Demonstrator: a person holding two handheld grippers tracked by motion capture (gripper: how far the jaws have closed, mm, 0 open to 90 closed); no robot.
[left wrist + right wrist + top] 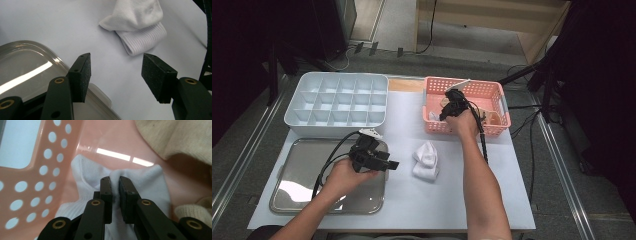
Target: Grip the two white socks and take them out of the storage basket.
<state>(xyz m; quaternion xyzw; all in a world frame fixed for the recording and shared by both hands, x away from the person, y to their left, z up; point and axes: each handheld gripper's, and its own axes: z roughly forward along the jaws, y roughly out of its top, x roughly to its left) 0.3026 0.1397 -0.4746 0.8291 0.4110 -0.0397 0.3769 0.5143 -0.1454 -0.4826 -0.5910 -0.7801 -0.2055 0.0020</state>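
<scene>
- Both my forearms come in at the bottom of the high view. My left hand-held gripper (394, 164) hangs over the right edge of the steel tray (297, 190) with its jaws pointing right, toward a white sock (426, 159) lying loose on the counter (412, 210).
- Farther up in that view, my right hand-held gripper (445, 113) reaches down into the pink basket (502, 110) at the counter's far right. A white divided bin (337, 97) sits to the basket's left, behind the tray.
- From the left gripper view, my left hand-held gripper (116, 75) stands wide, nothing between its pads. The sock (137, 27) lies ahead of the jaws, apart from them, ribbed cuff toward me. The tray's (25, 67) rounded corner shows below the left jaw.
- From the right gripper view, my right hand-held gripper (114, 182) is narrow, its pads pinching a raised fold of a second white sock (150, 185) that lies on the basket's (30, 177) floor, close to the perforated wall. Beige cloth (180, 140) lies past that sock at the upper right, and another beige piece (195, 208) shows at the lower right.
</scene>
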